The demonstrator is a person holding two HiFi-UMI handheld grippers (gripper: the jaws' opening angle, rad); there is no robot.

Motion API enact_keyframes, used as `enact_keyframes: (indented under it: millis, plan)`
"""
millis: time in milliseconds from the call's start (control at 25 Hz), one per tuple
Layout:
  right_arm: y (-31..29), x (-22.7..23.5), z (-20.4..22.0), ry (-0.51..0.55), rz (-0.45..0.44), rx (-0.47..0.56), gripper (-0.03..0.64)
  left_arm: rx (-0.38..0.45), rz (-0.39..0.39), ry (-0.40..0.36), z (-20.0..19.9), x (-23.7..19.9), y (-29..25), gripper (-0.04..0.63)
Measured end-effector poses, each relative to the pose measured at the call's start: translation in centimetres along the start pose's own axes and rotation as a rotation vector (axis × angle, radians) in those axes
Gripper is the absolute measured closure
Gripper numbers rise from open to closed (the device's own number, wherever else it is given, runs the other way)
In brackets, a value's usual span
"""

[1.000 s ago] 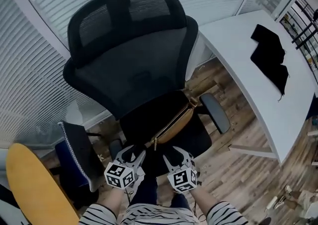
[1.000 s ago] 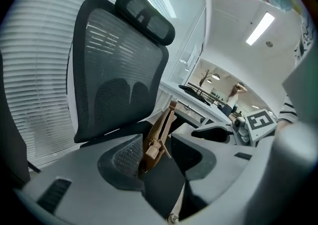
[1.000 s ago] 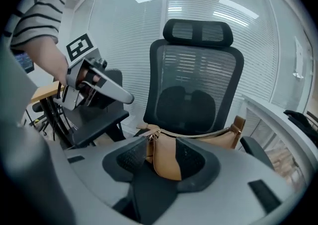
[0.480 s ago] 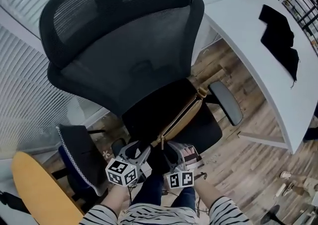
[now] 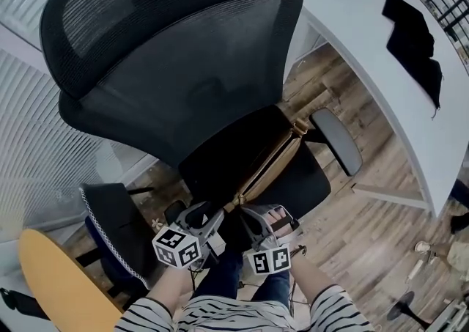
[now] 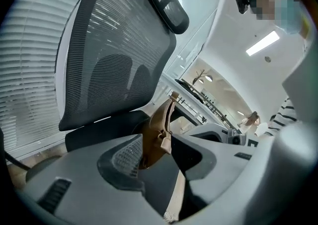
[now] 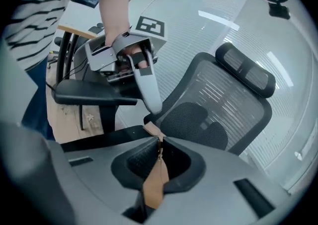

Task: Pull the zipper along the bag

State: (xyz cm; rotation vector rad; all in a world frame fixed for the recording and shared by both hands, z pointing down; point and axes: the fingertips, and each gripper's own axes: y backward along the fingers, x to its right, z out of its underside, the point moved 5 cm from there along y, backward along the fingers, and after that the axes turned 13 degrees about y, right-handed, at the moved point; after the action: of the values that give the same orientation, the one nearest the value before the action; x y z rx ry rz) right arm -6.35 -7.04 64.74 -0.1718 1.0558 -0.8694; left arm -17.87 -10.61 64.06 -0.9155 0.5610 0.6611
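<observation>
Tan bag (image 5: 272,164), tab (image 7: 154,185) in just-closed right tongs (image 7: 159,143)

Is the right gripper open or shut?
Shut. The right gripper has just closed on the brown zipper tab, pinched between its fingers.

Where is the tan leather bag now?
In the head view's centre, the tan leather bag lies on the black office chair's seat, its near end between the left gripper and right gripper.

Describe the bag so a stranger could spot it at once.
Find the big black mesh office chair. On its seat lies the bag, a slim strip running diagonally from beside the armrest pad. It alone is tan; everything around it is black.
</observation>
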Motion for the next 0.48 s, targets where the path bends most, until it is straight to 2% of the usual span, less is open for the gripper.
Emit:
enact_keyframes:
  millis: [80,320,480]
  plan:
    - [0.2,0.8,0.1,-0.11,-0.018,0.015,0.578,-0.013,0.035,0.016,0.1,0.1,-0.2,0.437]
    - [0.5,2.9,1.2,-0.533,-0.1,0.051,0.58,-0.055,0.119,0.049,0.3,0.6,-1.2,0.397]
    - [0.3,3.8,2.5,-0.974,-0.139,0.104,0.58,-0.068,0.149,0.065,0.2,0.5,-1.7,0.397]
